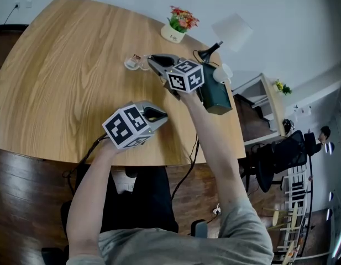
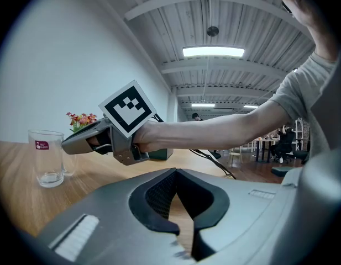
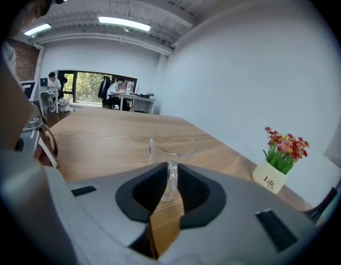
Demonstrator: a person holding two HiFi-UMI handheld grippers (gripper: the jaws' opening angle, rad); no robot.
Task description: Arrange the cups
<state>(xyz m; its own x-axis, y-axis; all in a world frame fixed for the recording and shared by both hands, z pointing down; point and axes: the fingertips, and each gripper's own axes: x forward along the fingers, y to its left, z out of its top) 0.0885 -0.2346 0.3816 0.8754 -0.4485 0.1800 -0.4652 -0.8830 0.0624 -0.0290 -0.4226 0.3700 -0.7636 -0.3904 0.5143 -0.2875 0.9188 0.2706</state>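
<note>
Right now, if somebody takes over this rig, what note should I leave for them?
Right gripper: shut on the rim of the glass cup, which stands on the table near the flower pot.
Left gripper: shut, empty, held back from the cup.
Done: cup gripped.
Left to do: lift it and set it in place.

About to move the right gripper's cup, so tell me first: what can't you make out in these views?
- Head view: cups, tiny and half behind the right gripper; count unclear.
- Right gripper view: pinched cup's base, hidden by the gripper's own body.
- Left gripper view: glass behind the labelled cup, only a faint outline.
- Head view: dark green object, partly behind the arm; unidentifiable.
</note>
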